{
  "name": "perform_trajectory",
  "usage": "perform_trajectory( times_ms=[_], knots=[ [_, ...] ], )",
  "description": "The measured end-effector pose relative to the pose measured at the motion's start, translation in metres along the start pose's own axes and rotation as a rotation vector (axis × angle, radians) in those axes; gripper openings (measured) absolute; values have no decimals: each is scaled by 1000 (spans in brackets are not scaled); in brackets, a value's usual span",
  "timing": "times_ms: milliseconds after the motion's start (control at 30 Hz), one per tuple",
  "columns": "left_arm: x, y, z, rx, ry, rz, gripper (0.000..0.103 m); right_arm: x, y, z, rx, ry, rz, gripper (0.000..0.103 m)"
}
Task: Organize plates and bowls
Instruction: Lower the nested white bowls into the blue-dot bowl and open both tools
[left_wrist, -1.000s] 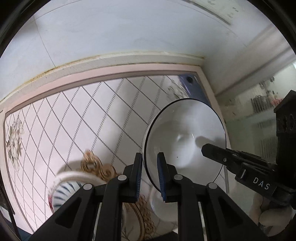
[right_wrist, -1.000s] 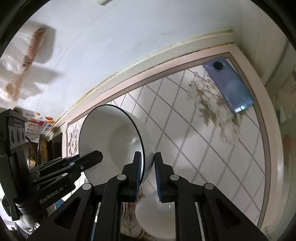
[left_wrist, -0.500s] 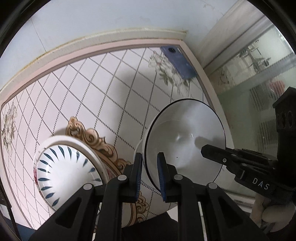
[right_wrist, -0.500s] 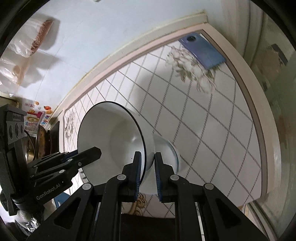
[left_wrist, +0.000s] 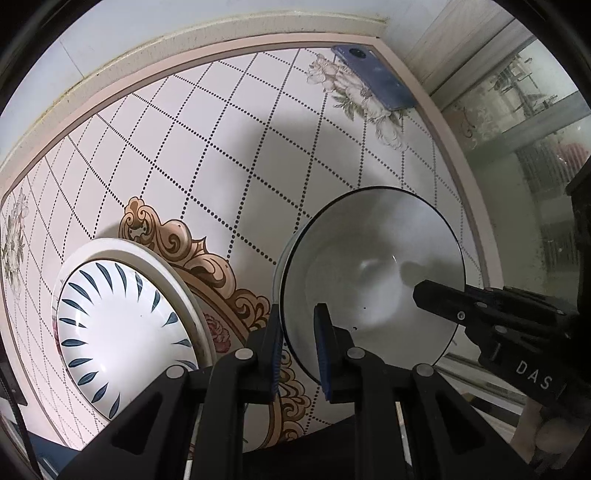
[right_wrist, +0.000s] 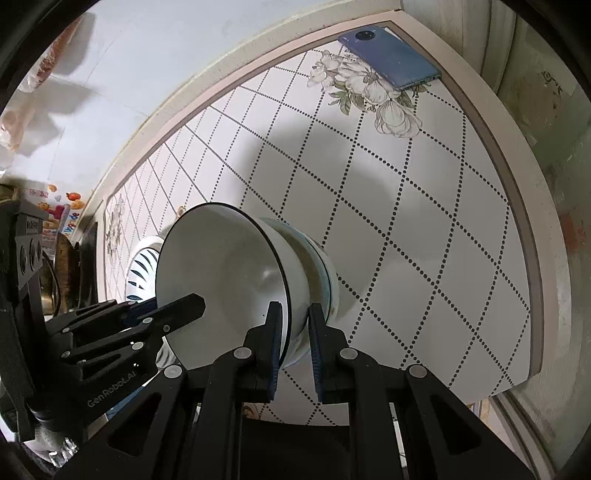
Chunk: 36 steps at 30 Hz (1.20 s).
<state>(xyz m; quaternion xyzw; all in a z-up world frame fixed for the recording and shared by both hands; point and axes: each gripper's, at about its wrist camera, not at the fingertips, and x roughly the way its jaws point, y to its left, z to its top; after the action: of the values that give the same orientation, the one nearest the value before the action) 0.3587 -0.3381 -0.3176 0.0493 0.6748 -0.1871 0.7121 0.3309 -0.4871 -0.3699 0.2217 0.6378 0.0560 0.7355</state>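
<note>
A white bowl with a thin black rim is held tilted above the table by both grippers. My left gripper is shut on its near left rim. My right gripper is shut on the opposite rim of the same bowl. A second pale bowl sits right under it on the table, seemingly nested against its base. A white bowl with blue leaf strokes rests in a white plate at the left; it also shows in the right wrist view.
The tabletop has a dotted diamond pattern, flower prints and a pink border. A blue phone lies at the far right corner, also in the right wrist view. A white wall runs behind; a glass door stands at the right.
Both grippers have lowered the black-rimmed bowl together toward the table, so more of the tabletop and the leaf-patterned bowl has come into view. The grip on the bowl is unchanged.
</note>
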Motion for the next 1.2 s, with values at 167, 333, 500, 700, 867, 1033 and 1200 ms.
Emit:
perform_trajectory(
  times_ms=[167,333,500,700,867,1033,1200],
  knots=[
    [6,2,1,-4,10,15,14,10,1,1,-10,21,-13,16],
    [7,0,1,9,9,32,14,13,5,3,-24,19,-39,16],
    [3,2,-2,-11,16,15,14,11,5,5,2,23,-42,20],
    [-35,4,-5,-1,-61,21,15,-10,8,-2,12,-6,-43,23],
    [-74,9,-13,-15,-117,4,15,-50,18,-15,10,-79,-70,23],
    [-107,8,-27,-6,-175,12,15,-91,40,-34,-35,-164,-121,35],
    [-135,4,-37,-2,-231,-11,15,-120,62,-52,-77,-219,-149,37]
  ],
)
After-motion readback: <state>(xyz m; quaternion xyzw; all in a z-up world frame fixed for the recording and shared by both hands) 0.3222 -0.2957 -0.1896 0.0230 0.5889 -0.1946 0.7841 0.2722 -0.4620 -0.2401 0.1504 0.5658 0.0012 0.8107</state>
